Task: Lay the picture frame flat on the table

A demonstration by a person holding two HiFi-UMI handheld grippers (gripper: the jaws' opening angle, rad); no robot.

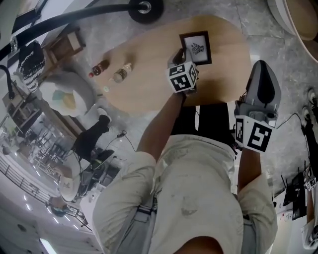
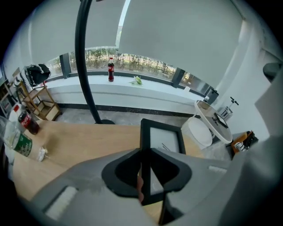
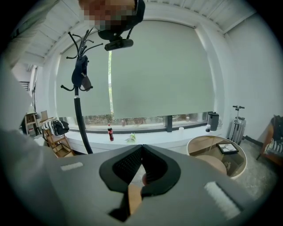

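A black picture frame (image 1: 196,48) with a white picture lies face up on the far part of the oval wooden table (image 1: 149,84); I cannot tell whether it rests fully flat. My left gripper (image 1: 179,55) reaches over the table to the frame's near left edge. In the left gripper view the jaws (image 2: 145,152) are shut on the left border of the picture frame (image 2: 162,142), which stretches away from them. My right gripper (image 1: 262,82) is held off the table's right edge, and its jaws (image 3: 142,149) are shut with nothing between them.
Two bottles (image 1: 99,68) (image 1: 121,73) lie on the table's left part, also seen in the left gripper view as bottles (image 2: 27,123) (image 2: 20,144). A coat stand's base (image 1: 145,10) sits beyond the table. A small wooden shelf (image 1: 64,47) stands left, a round side table (image 2: 212,115) right.
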